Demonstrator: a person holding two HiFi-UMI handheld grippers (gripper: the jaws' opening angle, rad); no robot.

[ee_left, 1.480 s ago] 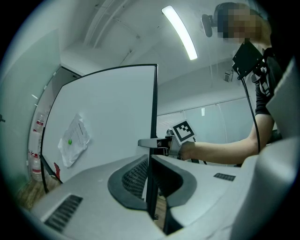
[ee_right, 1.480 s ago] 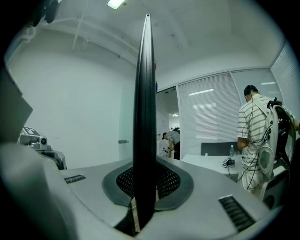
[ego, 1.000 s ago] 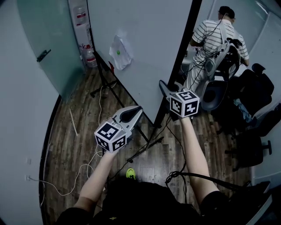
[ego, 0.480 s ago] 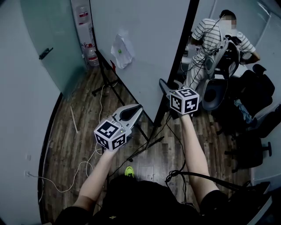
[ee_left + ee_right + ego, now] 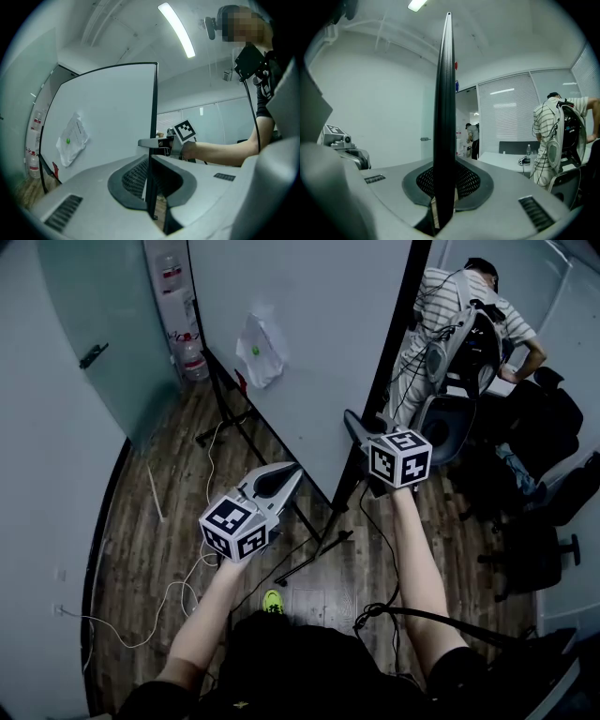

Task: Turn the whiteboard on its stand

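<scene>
While the whiteboard (image 5: pixel 309 352) stands upright, its black edge (image 5: pixel 444 93) is clamped between the fingers of the left gripper (image 5: pixel 152 187) and of the right gripper (image 5: pixel 444 197).

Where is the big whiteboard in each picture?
Head view: the whiteboard fills the upper middle, slanting.
Left gripper view: left of centre, its white face showing.
Right gripper view: edge-on, a thin dark strip up the middle.
Shared landmark: its black frame edge.
</scene>
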